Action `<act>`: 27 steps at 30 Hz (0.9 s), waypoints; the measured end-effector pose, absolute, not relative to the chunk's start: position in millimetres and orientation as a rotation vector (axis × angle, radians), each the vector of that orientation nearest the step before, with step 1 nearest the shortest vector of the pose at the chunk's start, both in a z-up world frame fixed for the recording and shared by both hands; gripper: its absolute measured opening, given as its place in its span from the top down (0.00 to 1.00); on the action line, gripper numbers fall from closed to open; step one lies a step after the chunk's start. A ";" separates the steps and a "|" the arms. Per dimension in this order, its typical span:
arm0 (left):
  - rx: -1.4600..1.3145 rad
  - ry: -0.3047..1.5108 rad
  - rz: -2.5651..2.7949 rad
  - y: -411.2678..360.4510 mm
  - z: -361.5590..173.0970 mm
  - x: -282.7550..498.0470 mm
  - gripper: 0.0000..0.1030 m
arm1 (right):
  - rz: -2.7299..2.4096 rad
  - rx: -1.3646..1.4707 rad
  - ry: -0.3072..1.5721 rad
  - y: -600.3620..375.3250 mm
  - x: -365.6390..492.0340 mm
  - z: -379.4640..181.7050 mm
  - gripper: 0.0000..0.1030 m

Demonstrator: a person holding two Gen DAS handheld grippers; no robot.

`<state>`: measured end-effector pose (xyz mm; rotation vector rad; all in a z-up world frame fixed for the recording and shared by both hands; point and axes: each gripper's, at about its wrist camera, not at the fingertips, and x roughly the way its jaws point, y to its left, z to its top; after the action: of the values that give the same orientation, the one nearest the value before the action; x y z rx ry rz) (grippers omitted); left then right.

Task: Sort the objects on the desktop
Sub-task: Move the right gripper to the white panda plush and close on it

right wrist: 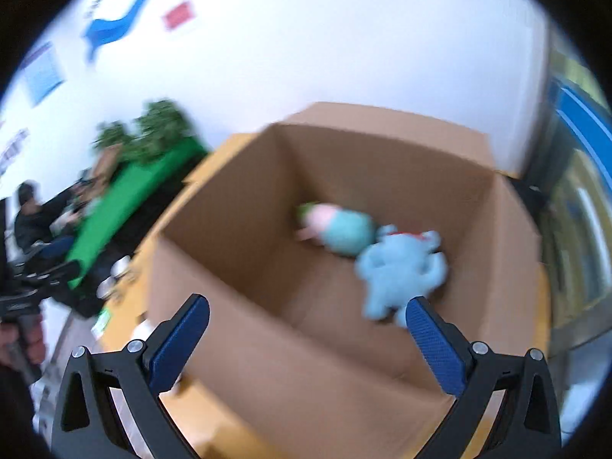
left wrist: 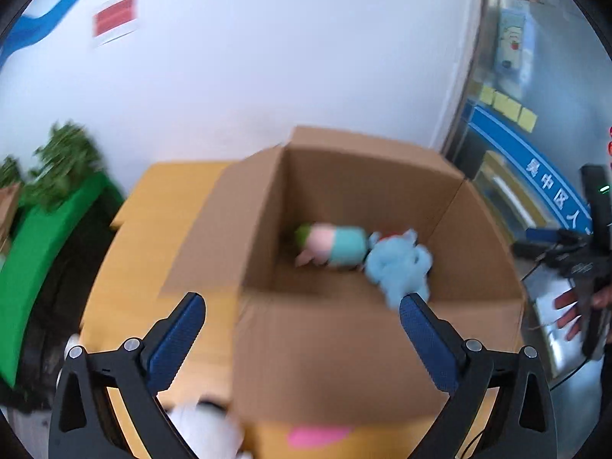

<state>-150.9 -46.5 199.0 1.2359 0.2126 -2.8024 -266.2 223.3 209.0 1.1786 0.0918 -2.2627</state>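
Note:
An open cardboard box stands on the yellow-wood desk. Inside lie a light blue plush animal and a pink and teal plush doll. My left gripper is open and empty in front of the box's near wall. My right gripper is open and empty above the box's near rim. A white soft object and a pink object lie at the bottom edge of the left wrist view, partly hidden.
A green board and leafy plants stand left of the desk. A white wall is behind. The other gripper and a hand show at the right. A seated person is at the far left.

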 end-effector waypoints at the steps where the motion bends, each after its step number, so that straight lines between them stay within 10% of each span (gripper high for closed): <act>1: 1.246 0.241 -2.779 -54.6 190.6 -135.3 0.00 | -2.231 1.177 0.094 217.5 -251.2 206.1 0.00; 27: 1.754 0.810 -2.482 -297.2 -66.7 -23.4 0.00 | -1.797 1.538 0.017 -52.3 -111.3 -42.2 0.00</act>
<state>-23.4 -297.2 -66.7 1.7540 0.8100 -2.4820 -111.3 -52.3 -42.2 1.5382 0.0167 -1.7967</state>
